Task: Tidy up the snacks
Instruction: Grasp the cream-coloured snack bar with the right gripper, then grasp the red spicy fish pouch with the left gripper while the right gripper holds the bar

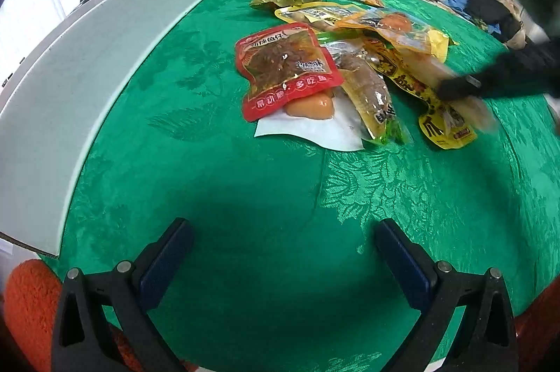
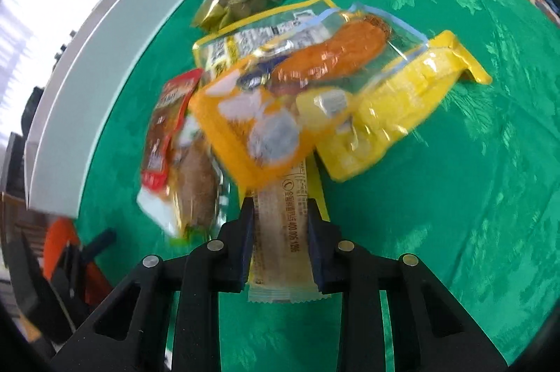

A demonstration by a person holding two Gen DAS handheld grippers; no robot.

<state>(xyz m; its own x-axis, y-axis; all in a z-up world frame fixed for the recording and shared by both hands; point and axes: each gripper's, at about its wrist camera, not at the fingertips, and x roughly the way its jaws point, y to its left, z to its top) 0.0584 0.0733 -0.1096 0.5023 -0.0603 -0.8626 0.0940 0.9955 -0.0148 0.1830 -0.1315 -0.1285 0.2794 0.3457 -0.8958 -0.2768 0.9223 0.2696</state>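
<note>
Right hand-held gripper (image 2: 280,214) clamps tan snack packet (image 2: 280,232) between pads.

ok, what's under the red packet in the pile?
The red packet lies on a white-backed pouch whose orange contents peek out below it. Its right edge overlaps a brown sausage pack. Whatever lies beneath its middle is covered.
</note>
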